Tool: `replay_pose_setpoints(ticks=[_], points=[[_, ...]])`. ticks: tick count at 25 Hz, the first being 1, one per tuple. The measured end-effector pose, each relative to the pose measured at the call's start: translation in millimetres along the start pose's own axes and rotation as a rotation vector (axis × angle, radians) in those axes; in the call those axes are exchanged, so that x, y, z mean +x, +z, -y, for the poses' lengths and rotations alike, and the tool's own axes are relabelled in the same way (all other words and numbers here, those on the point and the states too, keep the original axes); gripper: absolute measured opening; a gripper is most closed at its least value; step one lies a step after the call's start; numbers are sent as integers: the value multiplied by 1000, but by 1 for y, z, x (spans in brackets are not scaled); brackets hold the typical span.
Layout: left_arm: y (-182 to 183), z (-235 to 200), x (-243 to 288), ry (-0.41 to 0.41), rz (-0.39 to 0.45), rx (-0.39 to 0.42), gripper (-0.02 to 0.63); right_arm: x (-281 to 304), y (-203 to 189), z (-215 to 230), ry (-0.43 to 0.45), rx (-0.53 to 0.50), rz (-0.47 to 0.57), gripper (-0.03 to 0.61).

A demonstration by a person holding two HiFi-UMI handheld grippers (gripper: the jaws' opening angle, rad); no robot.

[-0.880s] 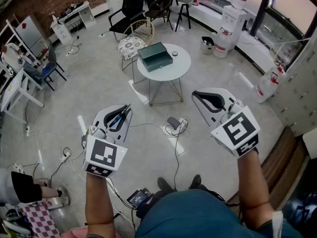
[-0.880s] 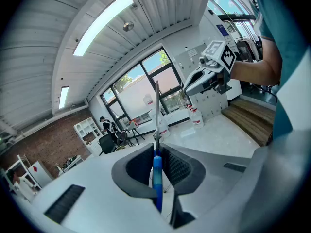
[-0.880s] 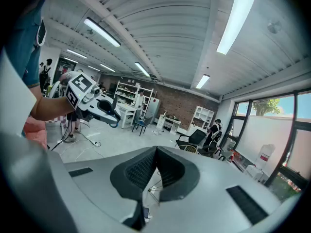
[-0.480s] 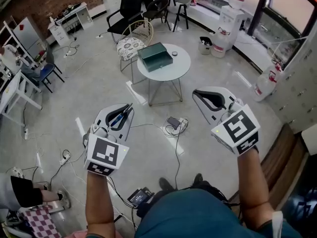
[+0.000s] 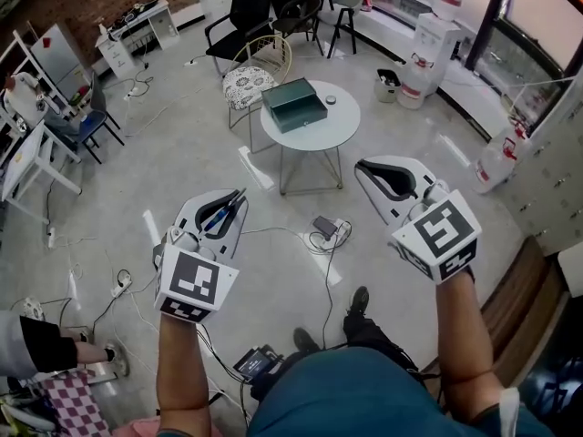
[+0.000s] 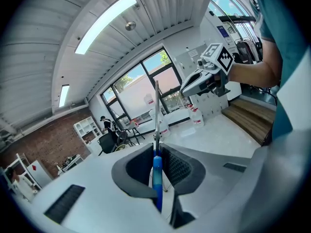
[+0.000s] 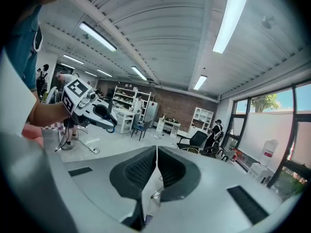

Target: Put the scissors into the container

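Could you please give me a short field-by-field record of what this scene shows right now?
left gripper: shut on the scissors, blade sticking out ahead
right gripper: shut, nothing between its fingers
container: green box on the round table, ahead of both grippers
task state: scissors not yet in the container

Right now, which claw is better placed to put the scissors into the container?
Left. The left claw is shut on the scissors; the right claw is shut and empty. The green container sits on the round table.
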State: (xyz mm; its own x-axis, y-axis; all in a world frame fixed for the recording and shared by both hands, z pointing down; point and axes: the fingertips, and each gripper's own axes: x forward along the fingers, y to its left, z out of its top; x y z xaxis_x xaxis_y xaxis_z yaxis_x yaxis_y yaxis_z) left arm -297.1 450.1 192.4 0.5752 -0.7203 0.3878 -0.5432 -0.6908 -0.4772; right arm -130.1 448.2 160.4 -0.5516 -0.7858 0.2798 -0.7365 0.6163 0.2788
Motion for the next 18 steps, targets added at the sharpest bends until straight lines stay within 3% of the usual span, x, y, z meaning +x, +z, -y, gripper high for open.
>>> replay_pose_setpoints(ticks=[8, 18], points=[[16, -5, 71, 37, -65, -17, 52, 33, -28, 74, 65, 2, 22, 38], [68, -19, 190, 77, -123, -39, 52, 64, -58, 204, 138, 1, 40, 38]])
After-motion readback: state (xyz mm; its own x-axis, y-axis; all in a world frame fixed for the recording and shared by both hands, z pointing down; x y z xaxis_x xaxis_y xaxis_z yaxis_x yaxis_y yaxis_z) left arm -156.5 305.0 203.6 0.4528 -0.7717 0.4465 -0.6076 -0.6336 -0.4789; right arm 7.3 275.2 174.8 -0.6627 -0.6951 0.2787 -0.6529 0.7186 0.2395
